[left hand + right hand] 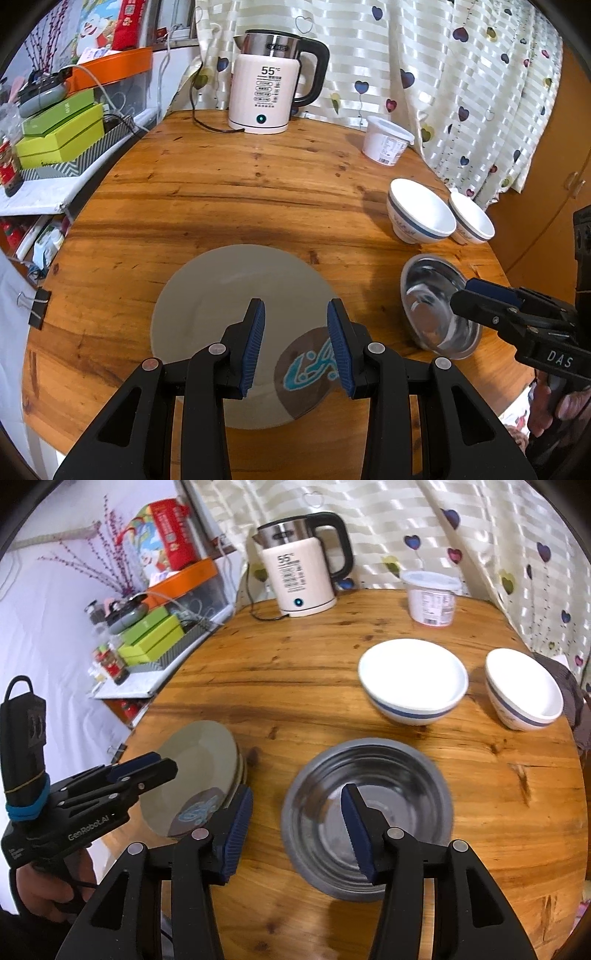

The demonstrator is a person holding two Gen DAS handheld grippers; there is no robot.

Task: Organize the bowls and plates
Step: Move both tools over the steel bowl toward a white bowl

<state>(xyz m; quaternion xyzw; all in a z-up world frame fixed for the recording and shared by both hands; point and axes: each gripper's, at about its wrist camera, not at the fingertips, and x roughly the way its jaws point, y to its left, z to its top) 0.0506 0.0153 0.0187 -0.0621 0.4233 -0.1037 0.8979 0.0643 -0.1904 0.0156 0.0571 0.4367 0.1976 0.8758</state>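
Steel bowl: the round stainless-steel bowl [367, 818] sits on the round wooden table [332, 657] at about 4 o'clock, directly under the right gripper [297, 830].
Right jaws: spread wide, holding nothing; one finger hangs over the bowl's inside, the other outside its left rim.
Left jaws: the left gripper [295, 345] is also spread and empty, above the stacked grey plates [221, 295] at 6 o'clock.
Targets: two white ceramic bowls with blue bands [413, 683] stand side by side at 2 o'clock.
Step, as I judge it: lifting the steel bowl.
Doing it well: straddle the rim, pinch the wall firmly, lift level; polished steel likely slips.
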